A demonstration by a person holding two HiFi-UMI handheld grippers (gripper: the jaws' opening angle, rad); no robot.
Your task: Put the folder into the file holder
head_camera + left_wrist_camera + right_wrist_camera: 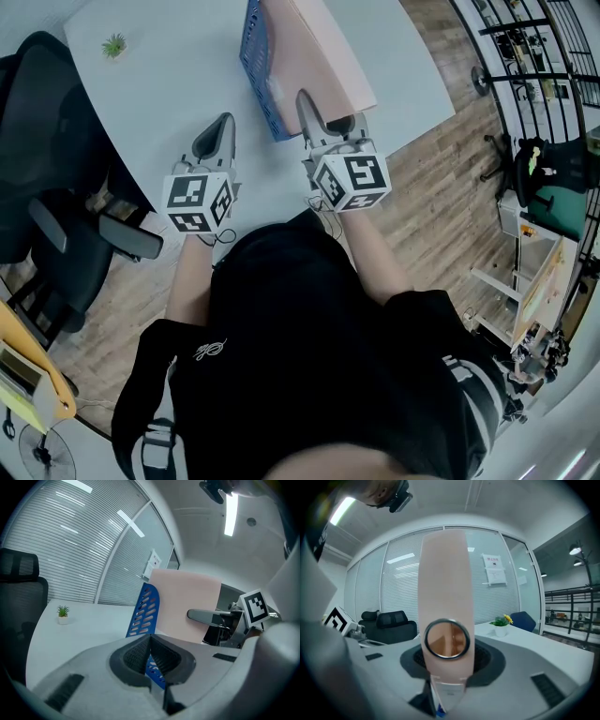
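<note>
A pink folder (319, 47) stands on edge, leaning against a blue perforated file holder (255, 66) on the white table (169, 84). My right gripper (324, 120) is shut on the folder's near spine. In the right gripper view the spine (443, 597) with its metal ring hole fills the gap between the jaws. My left gripper (217, 133) hovers over the table to the left of the holder, shut and empty; its jaws (150, 641) meet with nothing between them. From the left gripper view the holder (145, 611) and folder (187, 606) stand just ahead.
A small potted plant (113, 44) sits at the far left of the table. A black office chair (47, 187) stands off the table's left edge. Another potted plant with a yellow flower (500, 625) shows on a table at the right. Wooden floor (441, 187) lies to the right.
</note>
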